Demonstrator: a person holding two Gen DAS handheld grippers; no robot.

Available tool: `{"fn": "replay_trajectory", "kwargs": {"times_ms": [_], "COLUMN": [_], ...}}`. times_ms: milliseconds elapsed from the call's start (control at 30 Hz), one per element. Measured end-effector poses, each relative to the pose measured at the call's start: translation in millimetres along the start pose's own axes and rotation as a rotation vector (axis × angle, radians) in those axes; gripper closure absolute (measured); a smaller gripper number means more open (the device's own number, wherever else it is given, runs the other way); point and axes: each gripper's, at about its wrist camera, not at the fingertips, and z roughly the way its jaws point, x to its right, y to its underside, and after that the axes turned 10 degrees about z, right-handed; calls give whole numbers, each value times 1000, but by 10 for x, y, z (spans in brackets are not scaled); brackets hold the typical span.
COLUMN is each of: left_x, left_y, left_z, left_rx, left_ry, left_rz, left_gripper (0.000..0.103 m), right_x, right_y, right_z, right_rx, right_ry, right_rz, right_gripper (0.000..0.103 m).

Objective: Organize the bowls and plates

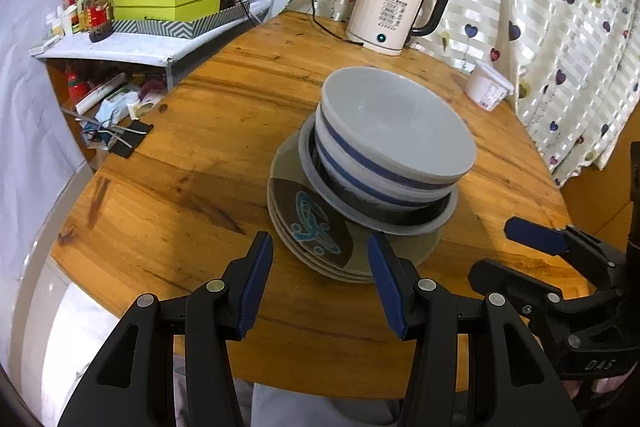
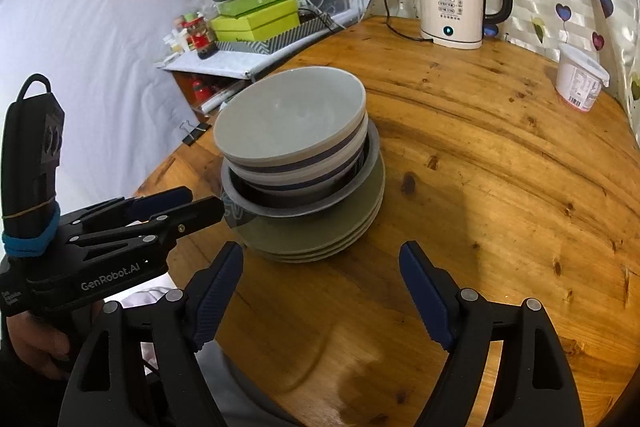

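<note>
Bowls (image 1: pixel 394 143) sit nested atop stacked plates (image 1: pixel 316 239) at the wooden table's (image 1: pixel 192 163) centre. At 6 o'clock, left gripper (image 1: pixel 320 279) and right gripper (image 2: pixel 322 291) stand apart, empty. At 12, a kettle (image 1: pixel 394 9) reads "55". The left gripper reads "GenRobot.AI".

Kettle (image 2: pixel 452 3) front shows "55°C" in big digits, w/ rows of small print below, too small to read. Left gripper (image 2: pixel 176 205) body, seen in right wrist view, reads "GenRobot.AI" in white. Right gripper (image 1: pixel 532 235) body, seen in left wrist view, shows "DAS" embossed. White tub (image 2: pixel 580 83) label unreadable.
</note>
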Motion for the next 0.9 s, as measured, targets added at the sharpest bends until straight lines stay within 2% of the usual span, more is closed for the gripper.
{"fn": "replay_trajectory", "kwargs": {"times_ms": [300,900], "left_x": [34,31], "left_y": [5,17], "left_z": [30,76], "left_rx": [-18,-34], "left_ry": [-39,-5], "left_rz": [18,2], "left_gripper": [52,52], "right_x": [-9,-7], "right_y": [8,23], "right_z": [19,89], "right_rx": [-4,-17], "right_ry": [-1,-3], "right_rz": [0,1], "right_gripper": [22,22]}}
